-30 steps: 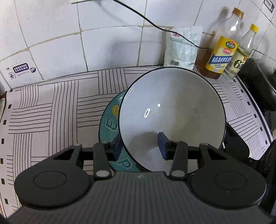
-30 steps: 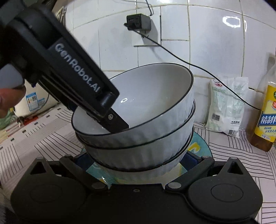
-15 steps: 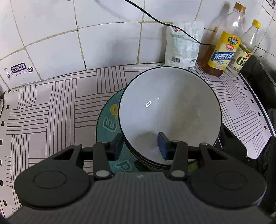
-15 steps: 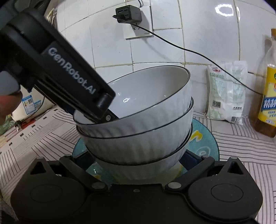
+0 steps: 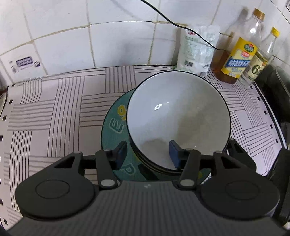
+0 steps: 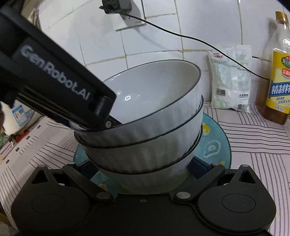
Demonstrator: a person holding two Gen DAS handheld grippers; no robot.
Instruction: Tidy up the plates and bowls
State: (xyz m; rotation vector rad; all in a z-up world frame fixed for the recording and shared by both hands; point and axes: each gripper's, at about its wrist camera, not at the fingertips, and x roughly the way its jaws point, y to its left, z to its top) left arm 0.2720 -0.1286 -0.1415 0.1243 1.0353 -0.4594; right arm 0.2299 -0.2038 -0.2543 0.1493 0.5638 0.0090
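Three white bowls with dark rims are nested on a teal plate (image 5: 116,125) on the striped counter. The top bowl (image 5: 177,116) rests in the stack. My left gripper (image 5: 147,154) straddles its near rim, one finger inside and one outside. Its jaws are opening, and a small gap shows between the outer pad and the bowl wall. In the right wrist view my right gripper (image 6: 143,168) sits low at the plate, its pads against both sides of the bottom bowl (image 6: 145,181). The middle bowl (image 6: 141,156) sits between the two.
A white bag (image 5: 195,49) and two bottles (image 5: 237,54) (image 5: 257,63) stand against the tiled wall at the back right. A dark pot (image 5: 275,81) is at the far right. A black cord runs from a wall socket (image 6: 117,7) across the tiles.
The top bowl, held tilted above the stack before, has sunk and settled into the bowls below. The left jaws have spread and the outer finger has come off the rim.
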